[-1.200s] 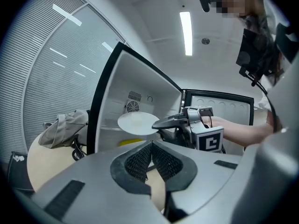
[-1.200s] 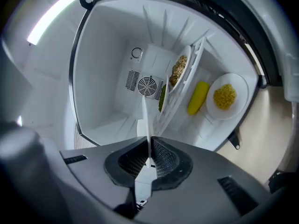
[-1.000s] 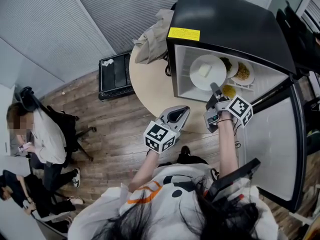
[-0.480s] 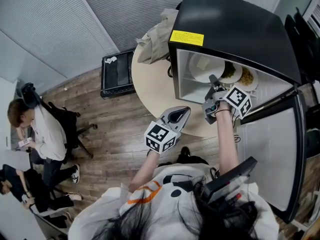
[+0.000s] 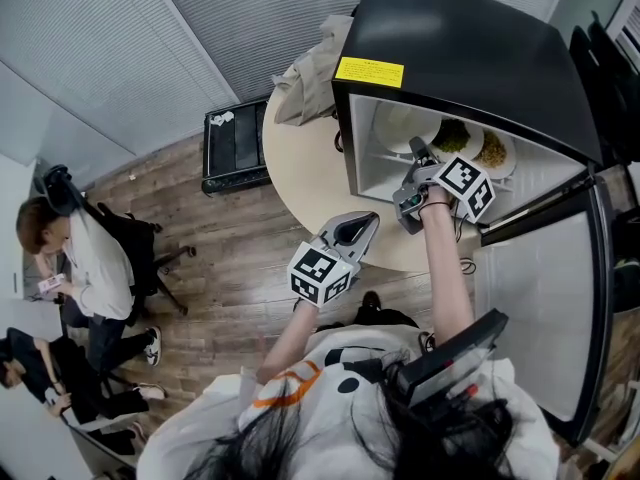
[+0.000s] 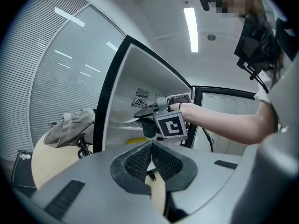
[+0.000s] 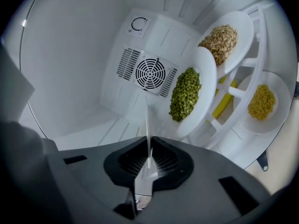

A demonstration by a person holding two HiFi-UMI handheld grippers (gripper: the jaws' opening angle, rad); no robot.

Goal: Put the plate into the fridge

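Observation:
The black fridge [image 5: 470, 38] stands open on the round table, its white inside facing me. My right gripper [image 5: 413, 160] reaches into it, shut on the rim of a white plate [image 5: 398, 126] that is mostly hidden under the fridge's top. In the right gripper view the plate [image 7: 148, 125] shows edge-on as a thin white line rising from the closed jaws [image 7: 149, 160]. My left gripper [image 5: 364, 224] hangs over the table's near edge, outside the fridge. Its jaws [image 6: 152, 149] are shut with nothing between them.
Three filled plates sit on the fridge's rack: green peas [image 7: 187, 94], oats [image 7: 219, 38], yellow grains [image 7: 261, 101]. A fan vent [image 7: 150, 73] marks the back wall. The open door [image 5: 540, 298] swings out at right. A beige bag [image 5: 305, 78] lies on the table [image 5: 300, 173]. People sit at left [image 5: 70, 258].
My right gripper has carried the plate deeper into the fridge, so most of the plate is now hidden under the top. The left gripper has stayed where it was.

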